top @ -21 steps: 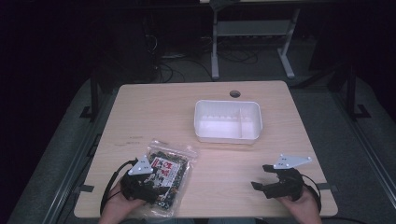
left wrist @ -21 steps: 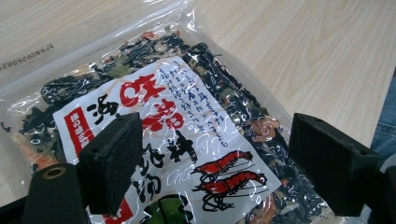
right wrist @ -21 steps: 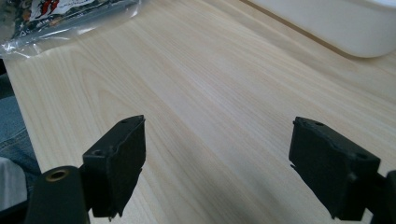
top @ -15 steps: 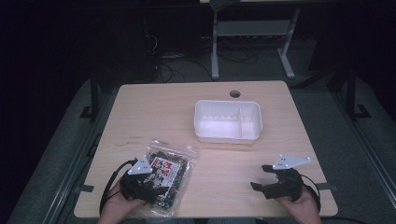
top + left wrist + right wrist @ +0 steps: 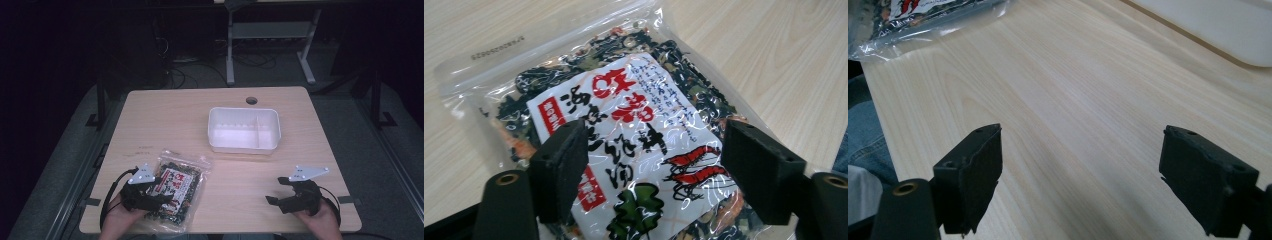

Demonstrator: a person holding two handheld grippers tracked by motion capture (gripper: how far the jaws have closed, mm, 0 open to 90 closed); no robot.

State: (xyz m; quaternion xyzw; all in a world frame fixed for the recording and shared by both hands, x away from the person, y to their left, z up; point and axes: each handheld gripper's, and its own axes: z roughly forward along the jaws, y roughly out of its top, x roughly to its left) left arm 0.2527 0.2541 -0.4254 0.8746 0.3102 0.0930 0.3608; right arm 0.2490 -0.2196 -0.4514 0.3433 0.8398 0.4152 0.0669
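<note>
A pale wood-grain table stands in a dark room, on grey floor, with a round cable hole near its far edge at about twelve o'clock. Behind it, in the gloom, stands a metal frame with cables trailing on the floor.

At about seven o'clock on the table lies a clear plastic bag of dried seaweed. It lies flat, its sealed top edge pointing away from the person. The contents are dark green and black flakes with some orange bits, and a white label carries red characters, small black print, two red shrimps and a green leaf. The left gripper hovers over the near end of the bag, jaws spread wide on either side of the label, not pressing it.

Toward one o'clock sits a white tray with an inner divider, well apart from the bag.

At five o'clock the right gripper is held over bare wood, jaws wide with nothing between them.
</note>
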